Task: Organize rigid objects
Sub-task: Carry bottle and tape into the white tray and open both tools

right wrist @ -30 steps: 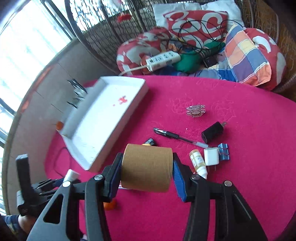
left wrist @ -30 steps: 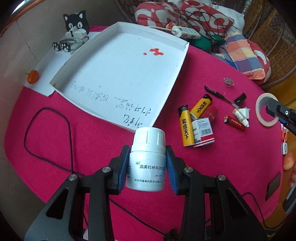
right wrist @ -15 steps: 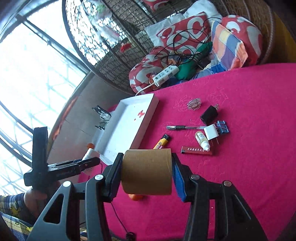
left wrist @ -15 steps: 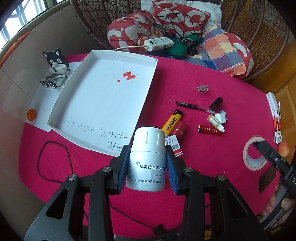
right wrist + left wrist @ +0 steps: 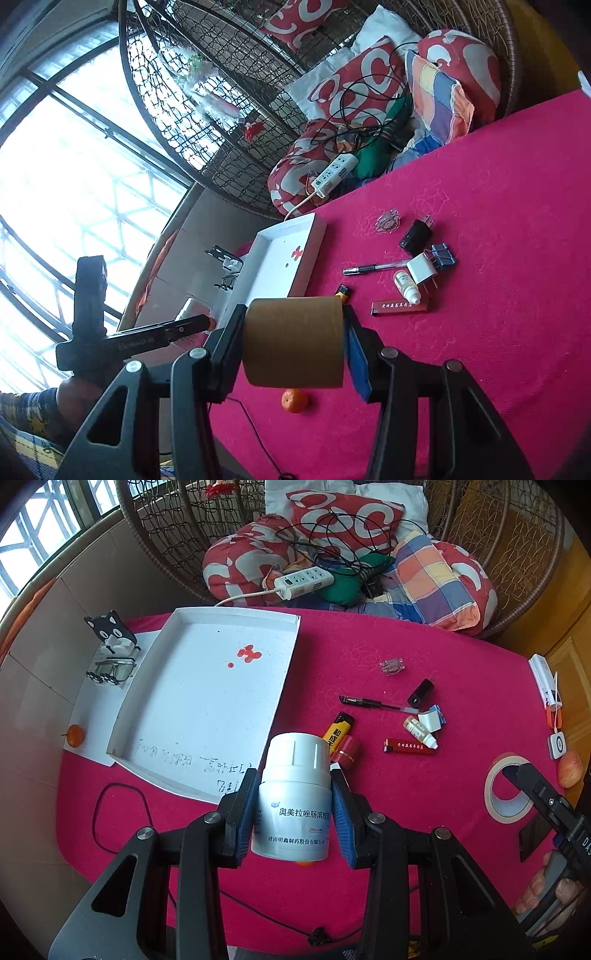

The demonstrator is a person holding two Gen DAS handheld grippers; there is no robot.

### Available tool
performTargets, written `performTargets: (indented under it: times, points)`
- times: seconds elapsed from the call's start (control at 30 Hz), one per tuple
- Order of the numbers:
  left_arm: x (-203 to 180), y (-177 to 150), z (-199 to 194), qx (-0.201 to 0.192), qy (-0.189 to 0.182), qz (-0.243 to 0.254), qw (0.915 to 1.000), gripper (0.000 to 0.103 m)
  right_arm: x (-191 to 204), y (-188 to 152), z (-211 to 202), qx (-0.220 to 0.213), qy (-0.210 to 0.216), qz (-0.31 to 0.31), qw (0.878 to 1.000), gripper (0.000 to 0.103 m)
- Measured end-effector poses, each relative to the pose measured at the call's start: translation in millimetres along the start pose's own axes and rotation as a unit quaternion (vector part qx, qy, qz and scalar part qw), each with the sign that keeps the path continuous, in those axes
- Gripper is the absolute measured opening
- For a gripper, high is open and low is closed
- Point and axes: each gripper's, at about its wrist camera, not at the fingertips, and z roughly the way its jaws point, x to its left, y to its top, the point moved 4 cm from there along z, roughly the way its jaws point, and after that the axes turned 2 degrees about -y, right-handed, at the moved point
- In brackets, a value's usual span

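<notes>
The left tongs [image 5: 293,814] grasp a white pill bottle [image 5: 293,801] above the worktop's [image 5: 461,686] near edge, beside the white tray [image 5: 207,701]. The right tongs [image 5: 293,345] clamp a brown tape roll [image 5: 293,341].

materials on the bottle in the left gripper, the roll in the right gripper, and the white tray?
White bottle: looks like smooth, slightly glossy plastic, with a ribbed cap and printed label. Tape roll: matte brown paper, probably kraft tape; its face is fibrous with no shine. White tray: likely cardboard or paperboard, with thin folded walls, a matte surface, and handwriting and red stains soaked in.
</notes>
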Motion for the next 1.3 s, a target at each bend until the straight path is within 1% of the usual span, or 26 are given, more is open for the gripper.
performTargets:
  times: [0.13,0.33,0.5,0.6,0.83,1.13,1.3]
  points:
    - [3,4,1,-0.004,-0.007,-0.002,1.0,0.037,-1,1,0,-0.002,0.001,0.006,1.0,0.049]
    - [14,14,3,-0.014,-0.03,-0.005,0.9994,0.037,4,9,4,-0.01,-0.014,0.004,1.0,0.049]
    - [34,26,2,-0.032,-0.054,-0.013,0.9979,0.037,22,22,9,-0.02,-0.039,-0.017,0.999,0.049]
    - [49,33,0,-0.045,-0.063,-0.02,0.9968,0.037,34,30,12,-0.025,-0.05,-0.032,0.998,0.049]
    - [86,41,-2,-0.063,-0.065,-0.032,0.9954,0.037,65,44,28,-0.022,-0.07,-0.063,0.995,0.049]
    - [146,54,-15,-0.102,-0.056,-0.064,0.9912,0.037,109,58,63,-0.009,-0.07,-0.108,0.992,0.049]
    - [172,59,-15,-0.111,-0.059,-0.08,0.9888,0.037,134,62,92,0.008,-0.069,-0.136,0.988,0.049]
